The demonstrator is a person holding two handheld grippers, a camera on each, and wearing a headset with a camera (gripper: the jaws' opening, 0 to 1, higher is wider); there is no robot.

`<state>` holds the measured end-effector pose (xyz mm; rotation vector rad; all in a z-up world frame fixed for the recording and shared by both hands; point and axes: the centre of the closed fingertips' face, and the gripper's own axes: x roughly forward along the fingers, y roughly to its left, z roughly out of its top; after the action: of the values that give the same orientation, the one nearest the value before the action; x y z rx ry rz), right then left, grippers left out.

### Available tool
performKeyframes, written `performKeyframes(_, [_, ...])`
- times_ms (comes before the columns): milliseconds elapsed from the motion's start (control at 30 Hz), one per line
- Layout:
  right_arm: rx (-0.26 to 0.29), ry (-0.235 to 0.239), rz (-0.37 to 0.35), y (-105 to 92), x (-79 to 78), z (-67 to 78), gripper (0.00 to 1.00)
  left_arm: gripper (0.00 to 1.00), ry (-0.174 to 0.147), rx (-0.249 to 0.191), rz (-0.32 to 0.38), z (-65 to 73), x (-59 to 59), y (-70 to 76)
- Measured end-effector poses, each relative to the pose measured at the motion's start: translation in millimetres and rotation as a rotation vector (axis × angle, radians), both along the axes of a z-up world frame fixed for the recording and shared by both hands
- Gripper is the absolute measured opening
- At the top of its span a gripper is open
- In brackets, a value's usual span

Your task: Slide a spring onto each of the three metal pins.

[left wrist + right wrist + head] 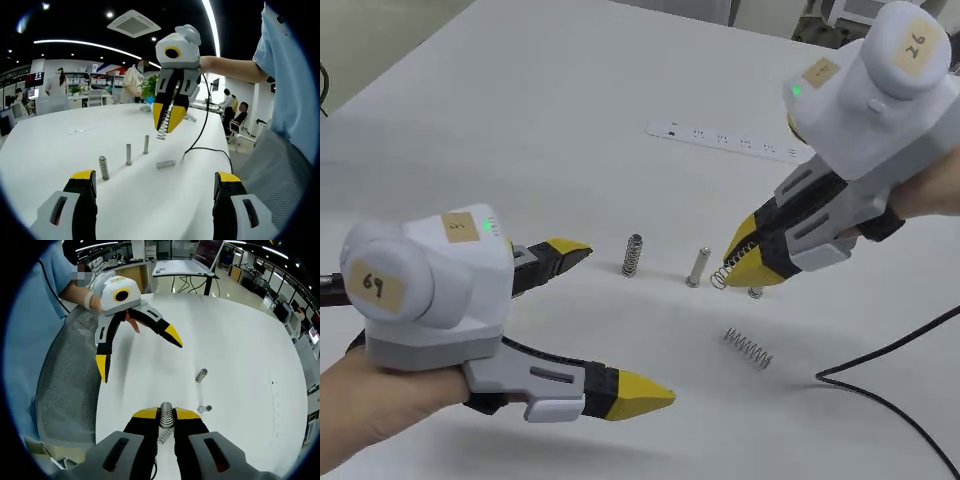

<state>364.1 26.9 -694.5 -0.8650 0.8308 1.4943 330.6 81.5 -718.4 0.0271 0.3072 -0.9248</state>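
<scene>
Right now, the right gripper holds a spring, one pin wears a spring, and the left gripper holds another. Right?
No: the left gripper is open and empty, per the head view. The right gripper holds a spring; one pin wears one.

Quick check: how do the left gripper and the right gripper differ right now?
The left gripper is wide open and empty; the right gripper is shut on a spring. The left gripper sits well back from the bare pin; the right gripper is tipped down close beside it. Both have yellow tips and white bodies.
</scene>
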Motion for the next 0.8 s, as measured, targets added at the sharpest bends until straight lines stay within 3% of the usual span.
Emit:
performKeyframes(233, [-0.017,-0.02,-0.005,-1.1,15.5,1.4,0.08,0.95,0.005,0.006,0.003,-3.6,0.6,1.2])
performKeyframes(700, [-0.071,-0.041,0.01,-1.3,35.9,-7.2,0.08,0.94,0.021,0.004,0.009,-11.4,0.5,3.8])
performKeyframes(800, [-0.086,-0.064,0.015,-1.2,44.9,-11.7,0.08,0.93,0.024,0.003,0.01,-12.8,0.6,4.9])
